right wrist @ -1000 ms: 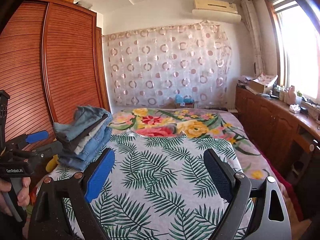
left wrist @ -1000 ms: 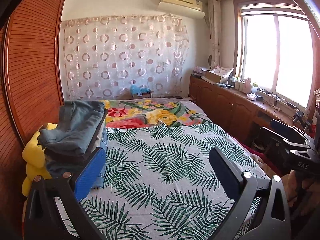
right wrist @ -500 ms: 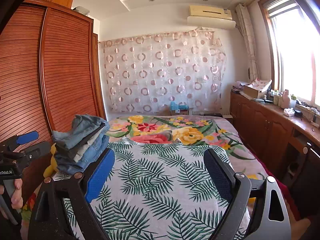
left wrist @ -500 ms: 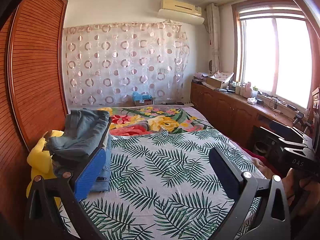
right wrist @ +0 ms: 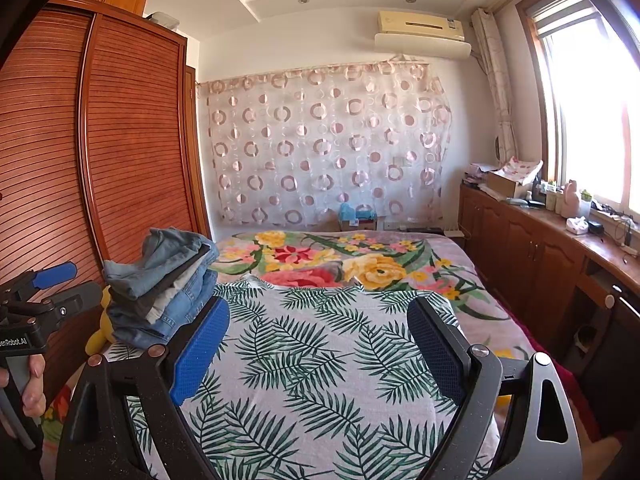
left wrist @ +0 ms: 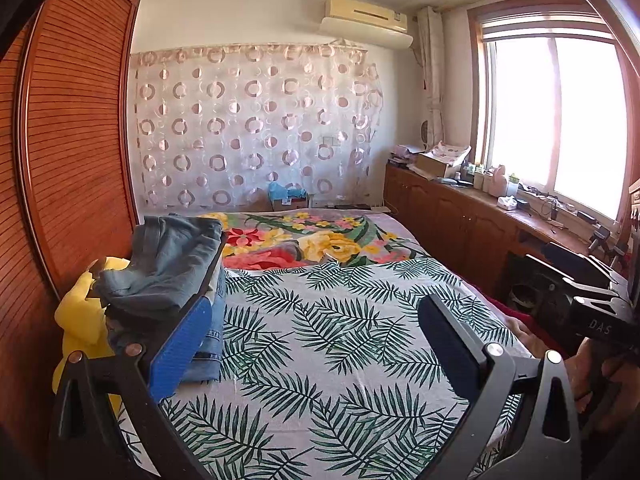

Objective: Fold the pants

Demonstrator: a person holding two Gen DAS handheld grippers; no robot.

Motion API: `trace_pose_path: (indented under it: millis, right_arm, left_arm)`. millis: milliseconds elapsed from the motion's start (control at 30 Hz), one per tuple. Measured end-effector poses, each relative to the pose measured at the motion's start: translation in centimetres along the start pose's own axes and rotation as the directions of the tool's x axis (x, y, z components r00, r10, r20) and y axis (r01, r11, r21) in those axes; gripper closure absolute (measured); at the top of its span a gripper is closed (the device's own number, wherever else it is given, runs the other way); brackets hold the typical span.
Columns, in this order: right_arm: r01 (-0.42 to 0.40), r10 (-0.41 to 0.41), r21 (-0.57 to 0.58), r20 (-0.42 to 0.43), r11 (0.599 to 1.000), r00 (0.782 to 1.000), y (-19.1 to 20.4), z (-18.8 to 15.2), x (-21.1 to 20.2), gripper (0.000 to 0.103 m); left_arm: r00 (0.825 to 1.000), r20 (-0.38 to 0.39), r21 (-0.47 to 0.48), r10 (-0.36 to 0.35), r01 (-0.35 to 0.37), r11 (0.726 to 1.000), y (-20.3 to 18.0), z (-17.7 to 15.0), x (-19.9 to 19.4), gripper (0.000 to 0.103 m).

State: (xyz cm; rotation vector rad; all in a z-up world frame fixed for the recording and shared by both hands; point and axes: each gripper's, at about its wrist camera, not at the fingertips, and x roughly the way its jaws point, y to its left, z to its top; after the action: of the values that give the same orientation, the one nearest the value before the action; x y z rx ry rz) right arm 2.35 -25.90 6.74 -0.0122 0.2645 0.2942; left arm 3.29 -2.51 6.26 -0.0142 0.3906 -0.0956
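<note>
At nine o'clock in the left wrist view, the stack of folded pants [left wrist: 168, 276] is partly covered by our left gripper's blue finger [left wrist: 182, 350]; we cannot count its layers. The yellow object [left wrist: 82, 320] behind the stack is mostly hidden, kind unclear. At three o'clock the right gripper [left wrist: 600, 312] is cut off by the frame edge. In the right wrist view, at nine o'clock, the left hand [right wrist: 30, 384] is clipped at the border. Items on the counter [right wrist: 560, 200] at two o'clock are too small to identify. The small blue thing [right wrist: 354, 212] at twelve o'clock is unclear.
</note>
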Motion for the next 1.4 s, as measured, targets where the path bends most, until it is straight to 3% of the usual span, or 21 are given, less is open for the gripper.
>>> trace_pose_path:
  millis: [1400]
  right_arm:
    - [-0.001, 0.001, 0.0, 0.004, 1.0, 1.0, -0.24, -0.23, -0.3, 0.012]
  left_arm:
    - [1.0, 0.007, -0.002, 0.011, -0.011, 1.0, 0.46, -0.02, -0.12, 0.0]
